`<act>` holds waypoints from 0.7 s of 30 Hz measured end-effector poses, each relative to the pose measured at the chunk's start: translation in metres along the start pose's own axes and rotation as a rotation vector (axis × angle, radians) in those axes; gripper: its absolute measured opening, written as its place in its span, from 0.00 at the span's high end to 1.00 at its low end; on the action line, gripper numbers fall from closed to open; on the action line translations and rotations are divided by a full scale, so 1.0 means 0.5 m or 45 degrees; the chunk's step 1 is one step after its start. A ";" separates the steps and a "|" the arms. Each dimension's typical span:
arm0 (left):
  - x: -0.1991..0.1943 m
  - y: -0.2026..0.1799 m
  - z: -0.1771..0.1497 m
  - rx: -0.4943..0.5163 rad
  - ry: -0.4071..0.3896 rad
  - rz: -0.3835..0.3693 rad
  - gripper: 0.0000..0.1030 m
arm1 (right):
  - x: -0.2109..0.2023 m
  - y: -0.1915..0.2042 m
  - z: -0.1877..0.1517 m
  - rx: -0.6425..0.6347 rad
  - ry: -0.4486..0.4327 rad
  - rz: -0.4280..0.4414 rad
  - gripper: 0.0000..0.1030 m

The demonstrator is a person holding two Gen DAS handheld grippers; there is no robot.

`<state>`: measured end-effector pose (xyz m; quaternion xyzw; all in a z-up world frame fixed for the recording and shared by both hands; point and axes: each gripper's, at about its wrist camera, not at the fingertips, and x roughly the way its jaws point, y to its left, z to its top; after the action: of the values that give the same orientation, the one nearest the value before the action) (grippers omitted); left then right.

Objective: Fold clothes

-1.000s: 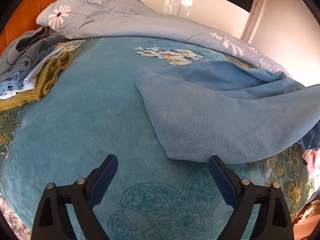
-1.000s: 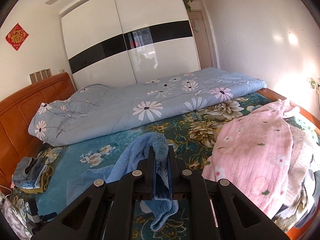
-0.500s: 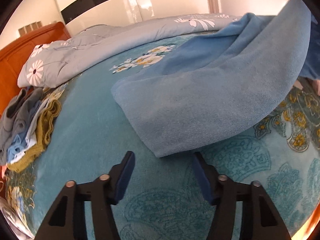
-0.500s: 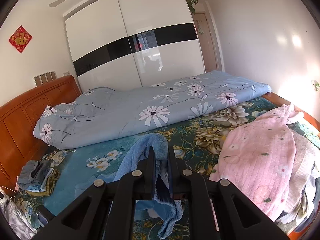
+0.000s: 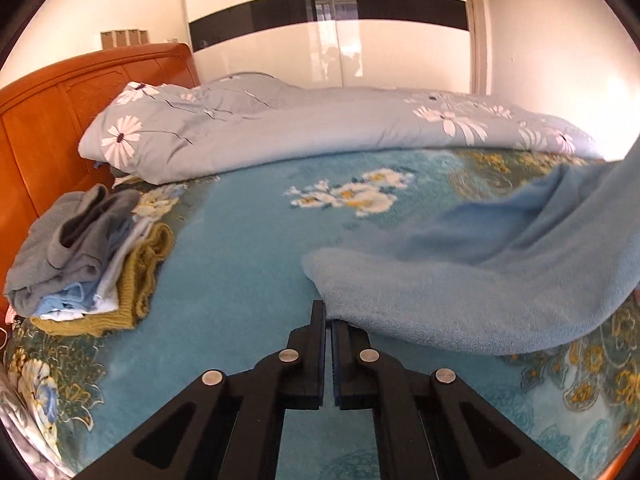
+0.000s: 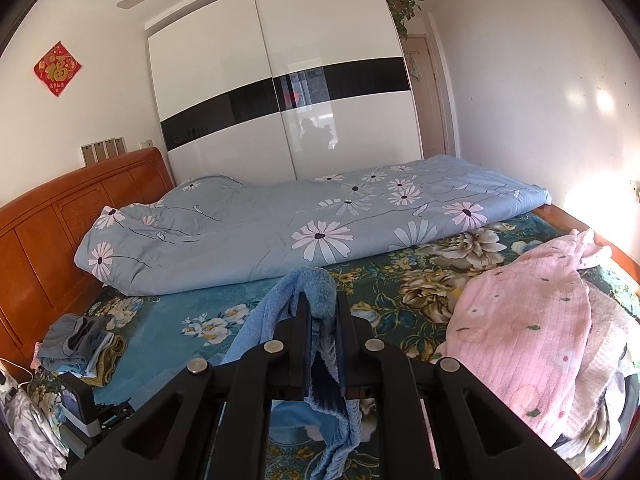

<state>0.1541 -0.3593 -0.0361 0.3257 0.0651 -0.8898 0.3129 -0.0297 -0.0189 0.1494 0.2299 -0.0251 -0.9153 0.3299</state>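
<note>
A light blue fleece garment (image 5: 480, 280) lies on the teal bedspread and rises toward the right edge of the left wrist view. My left gripper (image 5: 328, 314) is shut, its tips at the garment's near lower corner; the pinch itself is hard to see. In the right wrist view my right gripper (image 6: 322, 308) is shut on a bunched part of the same blue garment (image 6: 316, 292), held above the bed, with cloth hanging below the jaws.
A stack of folded clothes (image 5: 88, 256) lies at the left by the wooden headboard (image 5: 60, 120). A grey floral duvet (image 5: 320, 128) lies rolled across the back. A pink garment pile (image 6: 536, 328) lies at the right.
My left gripper went from wide open to shut at the garment's corner, and its view tilted up. My right gripper has lifted the blue garment higher.
</note>
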 end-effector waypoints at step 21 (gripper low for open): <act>-0.322 0.278 0.050 -0.228 -0.374 0.291 0.97 | -0.193 0.170 0.049 -0.138 -0.225 0.366 0.90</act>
<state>0.3192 -0.3954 0.0955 0.1685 0.0601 -0.8771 0.4457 0.0752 -0.0284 0.2268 0.1244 -0.0372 -0.8754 0.4656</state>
